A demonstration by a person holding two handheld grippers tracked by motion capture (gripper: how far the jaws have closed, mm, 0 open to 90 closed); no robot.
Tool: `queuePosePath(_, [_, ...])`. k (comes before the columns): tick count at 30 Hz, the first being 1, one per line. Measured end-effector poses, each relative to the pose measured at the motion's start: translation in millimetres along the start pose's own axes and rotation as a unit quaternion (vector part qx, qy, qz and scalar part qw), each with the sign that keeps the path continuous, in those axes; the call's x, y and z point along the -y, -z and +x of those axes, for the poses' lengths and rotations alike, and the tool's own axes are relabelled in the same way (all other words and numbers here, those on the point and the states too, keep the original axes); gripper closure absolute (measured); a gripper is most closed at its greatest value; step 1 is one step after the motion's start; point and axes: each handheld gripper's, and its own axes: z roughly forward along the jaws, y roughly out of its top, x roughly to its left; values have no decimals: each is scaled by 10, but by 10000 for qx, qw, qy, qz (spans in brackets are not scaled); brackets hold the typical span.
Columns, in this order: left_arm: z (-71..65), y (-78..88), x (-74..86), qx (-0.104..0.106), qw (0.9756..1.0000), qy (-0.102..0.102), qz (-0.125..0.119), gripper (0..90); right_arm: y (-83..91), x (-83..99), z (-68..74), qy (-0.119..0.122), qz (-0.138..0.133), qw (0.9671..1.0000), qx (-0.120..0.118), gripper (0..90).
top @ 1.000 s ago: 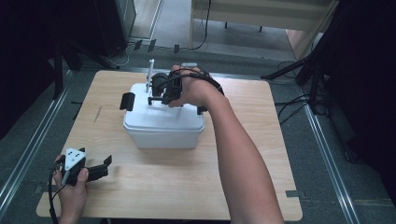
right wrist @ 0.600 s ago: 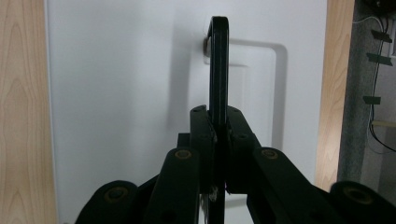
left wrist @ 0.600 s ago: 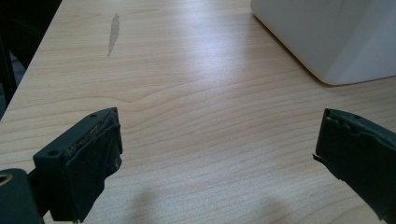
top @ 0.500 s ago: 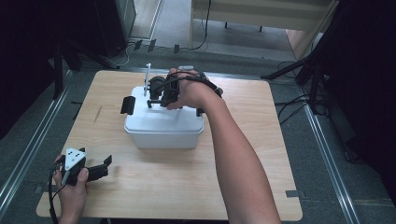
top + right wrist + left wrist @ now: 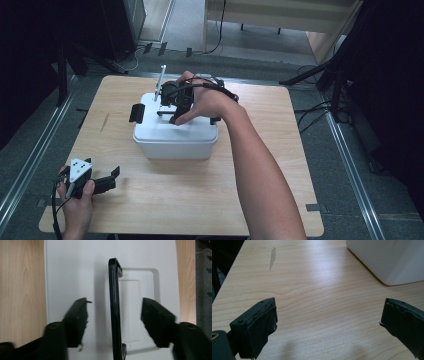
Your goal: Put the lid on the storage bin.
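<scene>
Right forearm reached forward across the light wooden table, hand bent down at the wrist over the white lidded plastic box at the table's middle. Right gripper pointed straight down at the lid; its jaws had just been opening and stood clear on either side of the upright black lid handle, pads not pressing. Left gripper lay level near the table's near left edge, jaws wide apart, nothing between them.
</scene>
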Motion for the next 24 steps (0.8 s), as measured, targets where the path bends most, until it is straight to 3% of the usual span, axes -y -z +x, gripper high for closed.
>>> queuePosePath(2, [1, -1, -1, -9, 10000, -13, 1, 10, 42, 9, 14, -195, -39, 9998, 33, 175])
queuePosePath(4, [0, -3, -1, -9, 10000, -16, -1, 10, 66, 21, 17, -334, -70, 9994, 53, 114])
queuePosePath(5, [-1, -5, -1, -12, 10000, -16, 5, 10, 87, 60, 42, -274, -69, 9996, 35, 0])
queuePosePath(7, [-5, -8, -2, -18, 10000, -10, 18, 10, 89, 80, 44, -284, -88, 9996, -22, 0])
queuePosePath(11, [-5, -9, -2, -24, 10000, -7, 15, 9, 122, 216, 47, -607, -149, 9980, -98, 0])
queuePosePath(24, [-3, -5, -1, -4, 10000, 0, 3, 10, 258, 514, 178, -563, -121, 9983, 92, 0])
